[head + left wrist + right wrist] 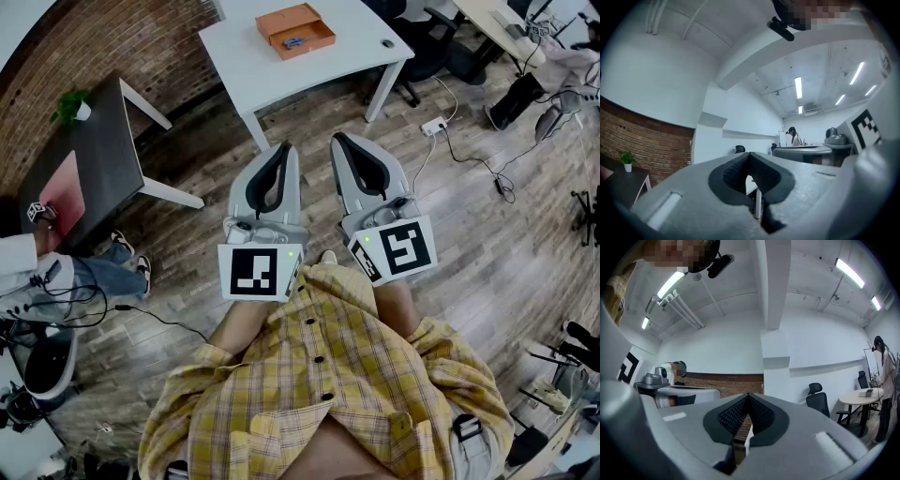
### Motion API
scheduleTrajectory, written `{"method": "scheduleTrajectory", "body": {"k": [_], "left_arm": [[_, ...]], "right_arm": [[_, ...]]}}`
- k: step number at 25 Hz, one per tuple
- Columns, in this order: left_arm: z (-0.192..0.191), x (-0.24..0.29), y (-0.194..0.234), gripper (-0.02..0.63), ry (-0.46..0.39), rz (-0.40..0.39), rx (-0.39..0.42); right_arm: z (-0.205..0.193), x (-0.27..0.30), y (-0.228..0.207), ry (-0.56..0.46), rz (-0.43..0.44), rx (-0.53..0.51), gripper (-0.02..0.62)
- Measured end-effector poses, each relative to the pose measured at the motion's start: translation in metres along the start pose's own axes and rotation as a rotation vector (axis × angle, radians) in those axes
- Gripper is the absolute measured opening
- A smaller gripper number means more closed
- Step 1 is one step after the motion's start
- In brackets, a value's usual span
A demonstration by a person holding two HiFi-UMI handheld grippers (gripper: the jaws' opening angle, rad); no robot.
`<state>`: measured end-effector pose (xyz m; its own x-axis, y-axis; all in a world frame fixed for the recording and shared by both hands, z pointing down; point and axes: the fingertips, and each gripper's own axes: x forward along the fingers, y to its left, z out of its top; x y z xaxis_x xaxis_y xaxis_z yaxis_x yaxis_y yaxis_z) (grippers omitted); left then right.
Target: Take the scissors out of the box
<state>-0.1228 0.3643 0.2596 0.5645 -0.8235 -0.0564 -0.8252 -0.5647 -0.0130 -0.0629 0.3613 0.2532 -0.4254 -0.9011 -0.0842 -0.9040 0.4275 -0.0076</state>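
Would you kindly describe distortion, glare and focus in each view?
Head view: fisheye bows the white table, orange box sharp. Left gripper view: dark round vignette, ceiling light blooms, left tongs soft up close. Right gripper view: same vignette, strip light glares, right tongs blurred.

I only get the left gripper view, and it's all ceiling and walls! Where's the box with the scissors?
Observer: The head view shows the orange box open on the white table, well ahead of you.
Operator: Are the scissors in it?
Observer: Inside lies something blue, likely the scissors; it's too small to be sure.
Operator: What's my other gripper doing?
Observer: The right gripper has its jaws together, holding nothing.
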Motion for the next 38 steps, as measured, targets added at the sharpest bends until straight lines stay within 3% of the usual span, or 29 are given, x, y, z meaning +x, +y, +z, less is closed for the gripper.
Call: {"method": "scheduleTrajectory", "body": {"k": [18,25,38], "left_arm": [[-0.006,0.032,-0.049,0.002,0.009,0.089,0.007],[-0.023,0.043,-0.041,0.002,0.045,0.137,0.006],[-0.052,0.101,-0.011,0.002,0.08,0.143,-0.024]], "right_arm": [[-0.001,-0.025,-0.073,-0.017,0.041,0.059,0.005],[-0.009,-0.018,-0.094,-0.012,0.033,0.072,0.005],[-0.032,0.037,-0.124,0.028,0.055,0.067,0.005]]}}
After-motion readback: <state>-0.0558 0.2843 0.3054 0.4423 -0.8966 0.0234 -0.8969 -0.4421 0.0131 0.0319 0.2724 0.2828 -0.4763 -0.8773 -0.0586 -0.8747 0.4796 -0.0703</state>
